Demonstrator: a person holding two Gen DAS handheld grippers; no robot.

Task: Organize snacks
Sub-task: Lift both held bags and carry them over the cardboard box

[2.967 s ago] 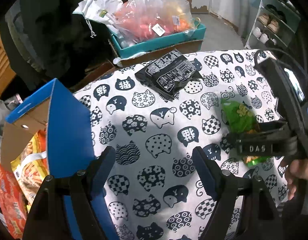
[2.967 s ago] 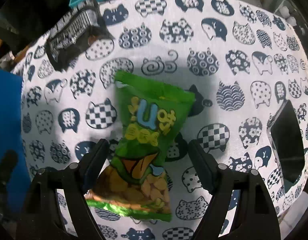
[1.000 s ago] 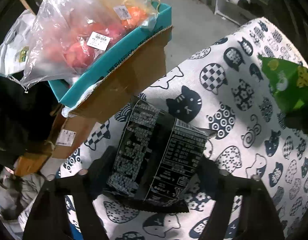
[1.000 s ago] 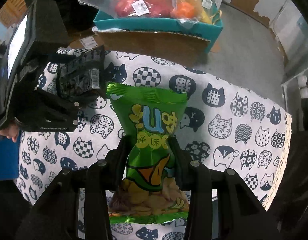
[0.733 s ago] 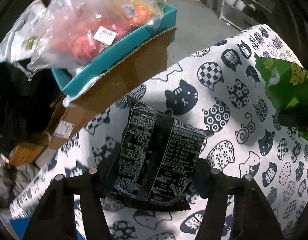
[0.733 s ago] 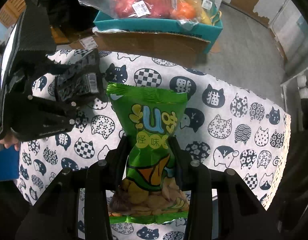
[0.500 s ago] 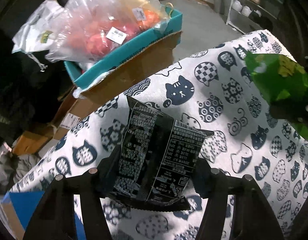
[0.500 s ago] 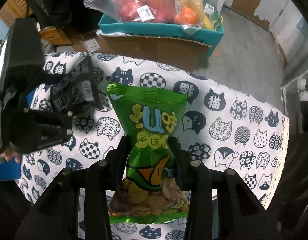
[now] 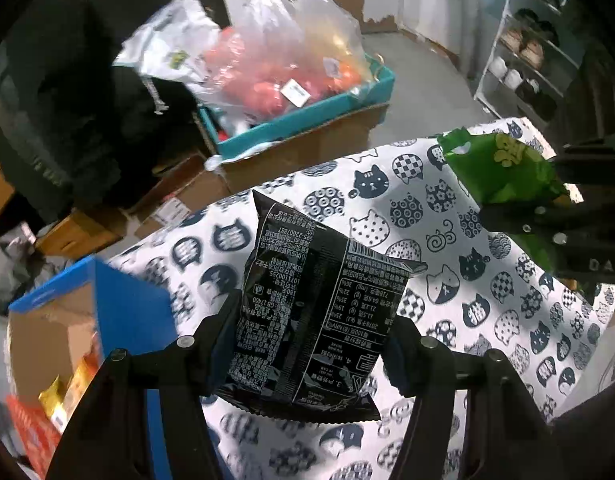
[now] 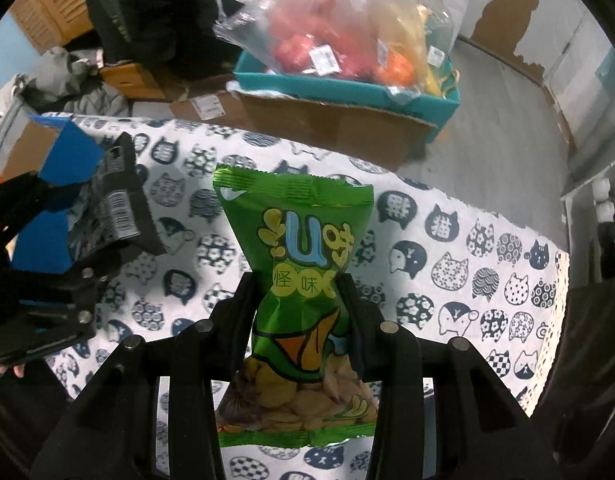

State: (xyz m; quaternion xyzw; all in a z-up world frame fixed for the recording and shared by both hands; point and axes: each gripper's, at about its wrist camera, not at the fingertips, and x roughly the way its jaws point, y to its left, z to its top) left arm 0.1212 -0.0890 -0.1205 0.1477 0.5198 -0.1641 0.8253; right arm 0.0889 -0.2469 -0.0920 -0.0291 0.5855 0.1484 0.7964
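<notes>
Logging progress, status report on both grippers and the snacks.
Left gripper shut on black packet. Right gripper shut on green packet. Both clear of table. Blue box open, unobstructed.

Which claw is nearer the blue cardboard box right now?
Left. The left claw, shut on the black snack packet, hangs right beside the blue cardboard box. The right claw, gripping the green snack bag, is farther across the cat-print cloth.
</notes>
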